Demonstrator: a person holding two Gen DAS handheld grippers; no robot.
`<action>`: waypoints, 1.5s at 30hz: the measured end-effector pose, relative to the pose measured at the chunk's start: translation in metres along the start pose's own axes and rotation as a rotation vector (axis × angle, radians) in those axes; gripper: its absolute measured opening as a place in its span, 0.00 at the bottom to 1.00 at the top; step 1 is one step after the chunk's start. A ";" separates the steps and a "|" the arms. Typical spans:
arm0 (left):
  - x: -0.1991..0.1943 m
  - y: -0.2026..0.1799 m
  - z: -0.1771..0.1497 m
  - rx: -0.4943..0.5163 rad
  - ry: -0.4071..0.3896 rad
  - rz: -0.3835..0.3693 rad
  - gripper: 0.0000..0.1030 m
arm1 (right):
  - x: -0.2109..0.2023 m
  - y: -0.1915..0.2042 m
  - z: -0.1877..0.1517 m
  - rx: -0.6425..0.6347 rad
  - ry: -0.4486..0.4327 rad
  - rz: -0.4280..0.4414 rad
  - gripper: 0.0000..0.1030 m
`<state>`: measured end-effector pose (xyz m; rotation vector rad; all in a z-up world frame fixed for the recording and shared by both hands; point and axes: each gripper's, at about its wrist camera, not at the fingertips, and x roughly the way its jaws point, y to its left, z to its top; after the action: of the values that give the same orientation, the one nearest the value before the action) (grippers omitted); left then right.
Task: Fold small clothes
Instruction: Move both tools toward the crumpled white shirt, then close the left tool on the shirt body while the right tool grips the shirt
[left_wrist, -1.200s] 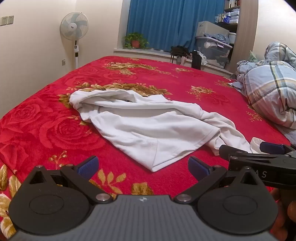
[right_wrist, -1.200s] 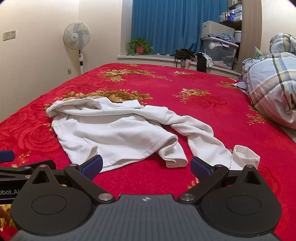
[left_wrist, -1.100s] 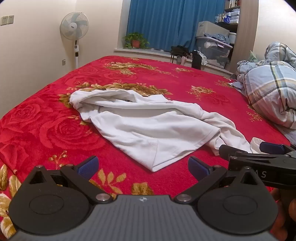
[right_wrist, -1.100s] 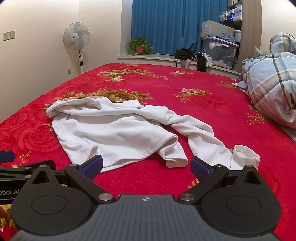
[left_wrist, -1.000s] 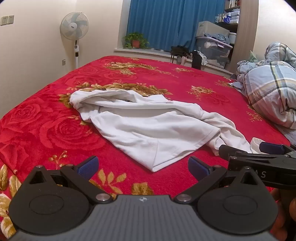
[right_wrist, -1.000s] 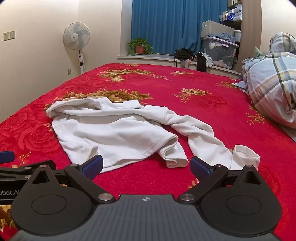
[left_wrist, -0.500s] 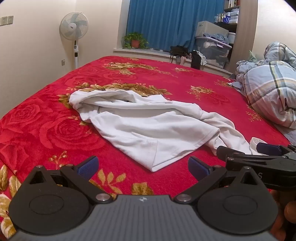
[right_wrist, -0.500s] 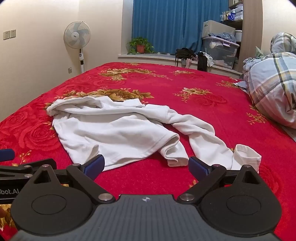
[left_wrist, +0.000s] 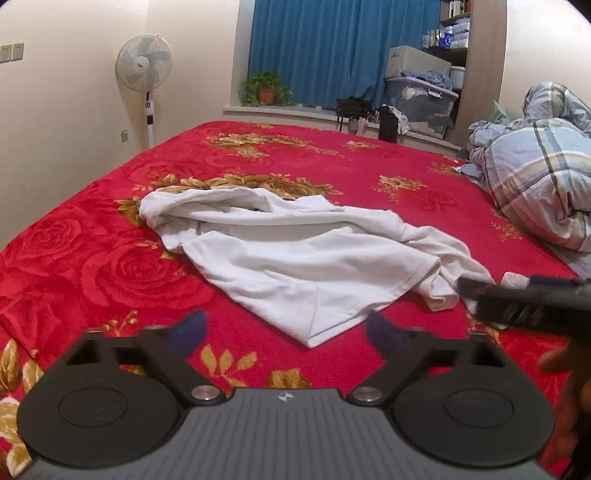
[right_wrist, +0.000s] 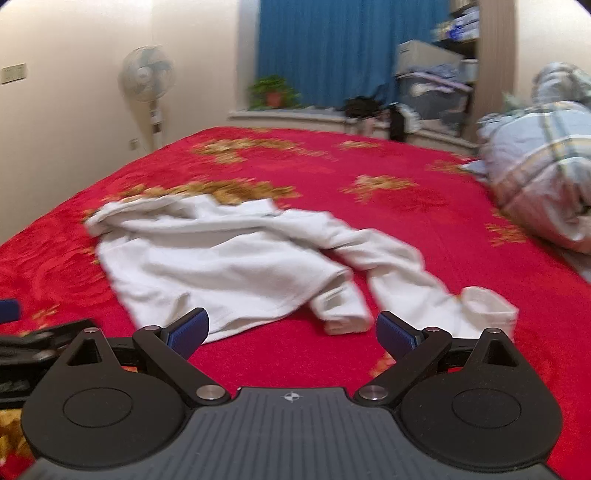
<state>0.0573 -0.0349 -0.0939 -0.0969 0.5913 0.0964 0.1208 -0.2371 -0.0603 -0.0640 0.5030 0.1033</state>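
Note:
A crumpled white long-sleeved top (left_wrist: 295, 254) lies on the red flowered bedspread (left_wrist: 110, 236), one sleeve trailing right to a cuff (right_wrist: 487, 306). In the right wrist view the same top (right_wrist: 229, 266) spreads ahead. My left gripper (left_wrist: 286, 332) hovers just short of the top's near corner; its jaws are closing and nothing is between them. My right gripper (right_wrist: 291, 330) stands open above bare bedspread near the folded hem, holding nothing. In the left wrist view the right gripper (left_wrist: 524, 299) juts in from the right, over the sleeve.
A plaid blue duvet (left_wrist: 539, 184) is heaped at the bed's right side. Beyond the bed stand a pedestal fan (left_wrist: 144, 74), a potted plant (left_wrist: 264, 88) on the sill, blue curtains and storage boxes (left_wrist: 421, 99). A hand (left_wrist: 569, 373) shows at the right edge.
My left gripper's blue pads have drawn closer together. The right wrist view has blurred and shifted slightly; the right gripper looks a little higher in the left view.

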 end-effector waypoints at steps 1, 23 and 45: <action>0.004 0.002 0.000 0.000 0.019 -0.004 0.59 | 0.001 -0.006 0.002 0.032 0.001 -0.001 0.94; 0.147 0.004 0.015 -0.085 0.231 0.142 0.10 | -0.005 -0.083 0.010 0.162 -0.041 0.027 0.81; -0.023 0.162 -0.026 -0.333 0.135 0.157 0.55 | 0.119 -0.076 0.021 0.229 0.268 0.109 0.46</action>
<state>0.0042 0.1211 -0.1129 -0.3829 0.7138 0.3425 0.2431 -0.3007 -0.0962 0.1760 0.7830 0.1437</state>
